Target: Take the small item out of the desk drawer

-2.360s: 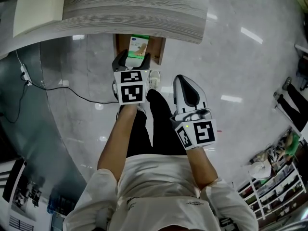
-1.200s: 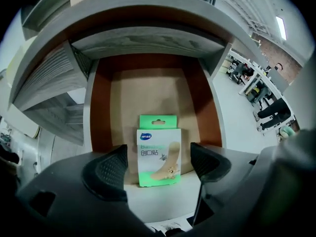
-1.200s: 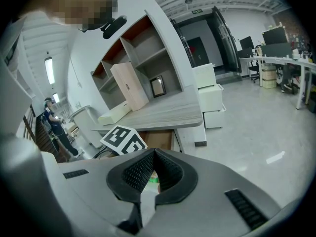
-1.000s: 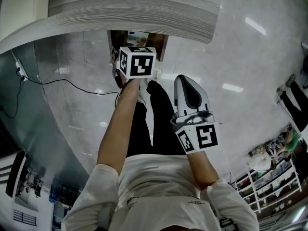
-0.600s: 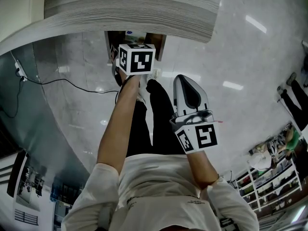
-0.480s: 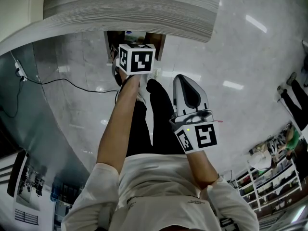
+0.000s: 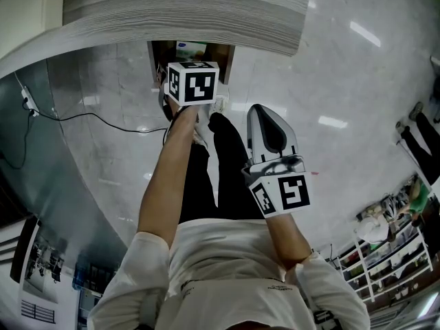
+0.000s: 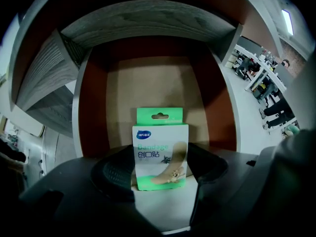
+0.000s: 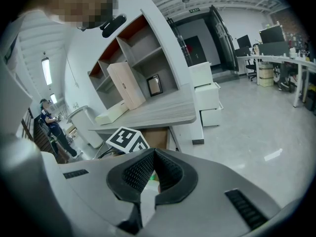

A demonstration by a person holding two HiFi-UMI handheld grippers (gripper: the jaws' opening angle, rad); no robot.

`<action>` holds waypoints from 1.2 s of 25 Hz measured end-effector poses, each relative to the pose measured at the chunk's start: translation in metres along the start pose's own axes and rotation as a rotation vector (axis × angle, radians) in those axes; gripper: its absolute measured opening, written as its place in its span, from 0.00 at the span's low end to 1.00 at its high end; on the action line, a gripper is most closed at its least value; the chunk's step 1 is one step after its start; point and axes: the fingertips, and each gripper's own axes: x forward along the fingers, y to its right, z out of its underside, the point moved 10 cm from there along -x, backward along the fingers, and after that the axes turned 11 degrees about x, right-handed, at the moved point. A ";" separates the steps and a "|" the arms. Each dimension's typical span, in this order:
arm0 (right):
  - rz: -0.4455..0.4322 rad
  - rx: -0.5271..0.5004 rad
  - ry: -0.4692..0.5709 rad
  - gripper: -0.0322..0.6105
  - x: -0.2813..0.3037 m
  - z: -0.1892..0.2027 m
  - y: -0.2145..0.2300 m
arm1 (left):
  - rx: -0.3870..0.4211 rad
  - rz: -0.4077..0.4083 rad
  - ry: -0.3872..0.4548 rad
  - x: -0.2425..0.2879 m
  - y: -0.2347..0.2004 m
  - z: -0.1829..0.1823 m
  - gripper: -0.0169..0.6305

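Gripping is the step in hand: your left tongs (image 8: pixel 160 157) reach into the open drawer (image 8: pixel 94 112) under the bench (image 7: pixel 185 12). They are spread to the width of the bandage box (image 8: pixel 159 132) and, as far as shows, press on both its side edges. That box lies on the drawer's floor, midway between its side walls, and nothing else shows in the drawer. Next, I judge, you must hold the squeeze firm and draw straight back, clear of the drawer's walls. Your right tongs (image 9: pixel 150 154) hang well back from the drawer, tips closed together on nothing.
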 end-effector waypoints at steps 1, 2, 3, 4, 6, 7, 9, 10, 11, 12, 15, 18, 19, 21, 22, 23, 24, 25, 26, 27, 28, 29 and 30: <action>0.001 -0.001 0.002 0.10 -0.001 0.000 0.000 | 0.001 0.001 0.003 -0.001 0.000 0.000 0.56; 0.002 -0.002 0.003 0.10 -0.003 0.000 -0.001 | 0.002 0.003 0.005 -0.003 0.000 0.000 0.56; 0.002 -0.003 0.004 0.10 -0.004 0.001 -0.001 | 0.003 0.004 0.006 -0.004 0.000 0.000 0.56; 0.002 -0.004 0.006 0.10 -0.005 0.001 -0.003 | 0.005 0.006 0.007 -0.006 0.000 0.000 0.56; 0.002 -0.006 0.011 0.10 -0.008 0.001 -0.006 | 0.008 0.007 0.014 -0.011 0.000 0.000 0.56; 0.003 -0.007 0.014 0.10 -0.010 0.001 -0.007 | 0.009 0.006 0.018 -0.013 0.001 0.001 0.56; 0.003 -0.010 0.023 0.10 -0.013 0.001 -0.011 | 0.011 0.005 0.031 -0.019 0.001 0.001 0.56; 0.003 -0.012 0.029 0.10 -0.015 0.001 -0.012 | 0.011 0.005 0.038 -0.023 0.001 0.001 0.56; 0.003 -0.015 0.034 0.10 -0.017 0.001 -0.014 | 0.012 0.005 0.046 -0.026 0.001 0.001 0.56; 0.004 -0.018 0.039 0.10 -0.019 0.001 -0.016 | 0.012 0.006 0.053 -0.030 0.002 0.002 0.56; 0.005 -0.029 0.052 0.10 -0.027 0.000 -0.022 | 0.011 0.007 0.072 -0.044 0.003 0.004 0.56; 0.006 -0.040 0.067 0.10 -0.036 -0.001 -0.030 | 0.011 0.007 0.092 -0.058 0.003 0.006 0.56; 0.006 -0.044 0.071 0.10 -0.039 -0.001 -0.032 | 0.012 0.006 0.099 -0.063 0.003 0.007 0.56; 0.008 -0.052 0.081 0.10 -0.045 -0.002 -0.037 | 0.015 0.005 0.114 -0.074 0.004 0.008 0.56; 0.011 -0.053 0.087 0.10 -0.048 -0.003 -0.039 | 0.016 0.005 0.122 -0.080 0.004 0.009 0.56; 0.015 -0.051 0.094 0.10 -0.051 -0.003 -0.042 | 0.017 0.006 0.129 -0.086 0.004 0.010 0.56; 0.022 -0.047 0.102 0.10 -0.055 -0.004 -0.044 | 0.019 0.006 0.136 -0.093 0.004 0.011 0.56; 0.029 -0.043 0.108 0.10 -0.060 -0.006 -0.047 | 0.021 0.007 0.142 -0.099 0.005 0.011 0.56; 0.032 -0.042 0.112 0.10 -0.064 -0.008 -0.050 | 0.026 0.006 0.148 -0.107 0.006 0.012 0.56; 0.032 -0.046 0.116 0.10 -0.068 -0.010 -0.054 | 0.032 0.003 0.153 -0.114 0.007 0.012 0.56; 0.029 -0.051 0.120 0.10 -0.071 -0.013 -0.058 | 0.040 -0.002 0.160 -0.122 0.008 0.011 0.56; 0.027 -0.057 0.126 0.10 -0.075 -0.016 -0.062 | 0.048 -0.006 0.168 -0.130 0.008 0.010 0.56; 0.027 -0.062 0.134 0.10 -0.078 -0.019 -0.065 | 0.054 -0.008 0.179 -0.137 0.009 0.008 0.56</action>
